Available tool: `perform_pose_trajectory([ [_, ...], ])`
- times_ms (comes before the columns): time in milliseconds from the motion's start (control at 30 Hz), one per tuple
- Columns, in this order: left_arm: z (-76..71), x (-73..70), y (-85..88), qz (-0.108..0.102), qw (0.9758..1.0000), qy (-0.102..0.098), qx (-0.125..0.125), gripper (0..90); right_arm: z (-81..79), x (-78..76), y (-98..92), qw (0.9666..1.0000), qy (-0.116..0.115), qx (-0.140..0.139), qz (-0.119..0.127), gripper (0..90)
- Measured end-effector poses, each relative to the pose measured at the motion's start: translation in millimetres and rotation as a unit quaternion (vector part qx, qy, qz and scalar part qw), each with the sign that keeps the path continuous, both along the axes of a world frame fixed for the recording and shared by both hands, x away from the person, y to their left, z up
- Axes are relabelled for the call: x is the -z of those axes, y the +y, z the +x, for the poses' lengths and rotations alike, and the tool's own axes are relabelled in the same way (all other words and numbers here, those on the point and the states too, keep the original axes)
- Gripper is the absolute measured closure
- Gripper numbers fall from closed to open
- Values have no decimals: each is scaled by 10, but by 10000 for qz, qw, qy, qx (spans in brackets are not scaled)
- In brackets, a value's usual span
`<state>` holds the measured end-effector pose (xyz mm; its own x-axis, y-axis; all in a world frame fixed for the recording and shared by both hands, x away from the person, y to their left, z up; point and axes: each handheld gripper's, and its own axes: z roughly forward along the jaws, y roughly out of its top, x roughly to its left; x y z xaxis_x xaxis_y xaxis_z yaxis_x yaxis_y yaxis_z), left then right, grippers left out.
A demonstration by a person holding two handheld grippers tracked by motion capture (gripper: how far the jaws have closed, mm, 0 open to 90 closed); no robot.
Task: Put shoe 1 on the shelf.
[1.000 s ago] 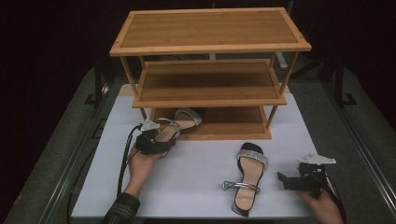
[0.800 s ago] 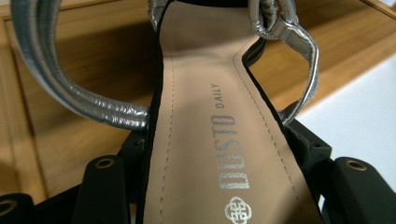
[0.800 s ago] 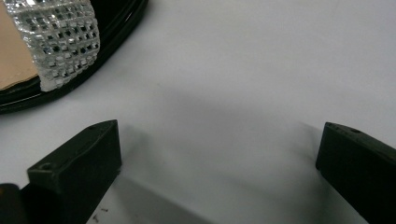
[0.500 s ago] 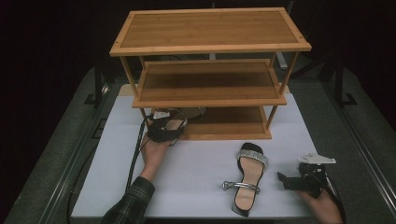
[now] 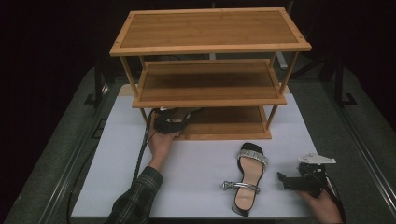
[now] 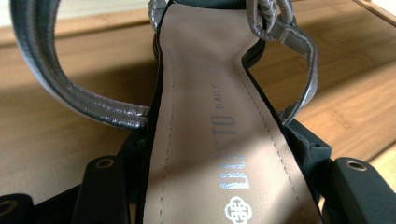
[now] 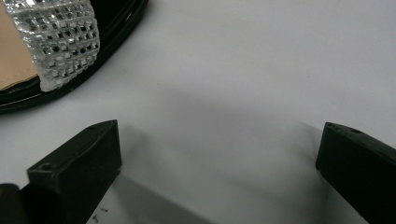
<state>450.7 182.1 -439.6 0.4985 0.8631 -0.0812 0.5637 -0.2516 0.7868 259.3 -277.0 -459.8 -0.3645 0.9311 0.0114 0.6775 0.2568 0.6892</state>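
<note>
Change: since the earlier high views, the left tool has carried the held sandal from the open counter at left of centre up to the front edge of the bottom shelf of the wooden rack; the toe now reaches under the middle shelf.
Left tool: its jaws are closed against both sides of the sandal's sole, wide apart only because the sole fills the gap; in the left gripper view the insole runs up between them, with the silver straps hanging over the bamboo board.
Held sandal: left of centre in the high view, at the left end of the bottom shelf, apparently not yet set down flat.
Right tool: low right of the high view, resting on the counter, jaws spread with nothing between them; unmoved from the earlier views.
Second sandal: lower middle of the high view, flat on the counter, just left of the right tool; its sparkly band shows at the upper left of the right gripper view.
Meaning: the first sandal looks nearly placed; lowering and letting go probably come next, then the second sandal.
</note>
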Motion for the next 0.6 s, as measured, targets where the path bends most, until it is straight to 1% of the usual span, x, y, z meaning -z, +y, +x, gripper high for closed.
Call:
perform_pose_trajectory([
  [133,-2,6,-32,10,10000,-23,-72,386,0,1,0,10000,-14,-1,-1,0],
  [333,-7,29,-43,110,9999,6,-34,366,0,1,-1,10000,-13,-2,0,0],
  [467,-2,43,-30,28,10000,-9,-5,356,0,2,-1,10000,-12,-2,0,0],
  [567,-4,43,-19,-106,9999,14,83,297,-1,2,-1,10000,-13,-1,1,0],
  [600,-13,40,-11,-135,9999,-28,105,273,0,2,-1,10000,-15,-4,0,0],
])
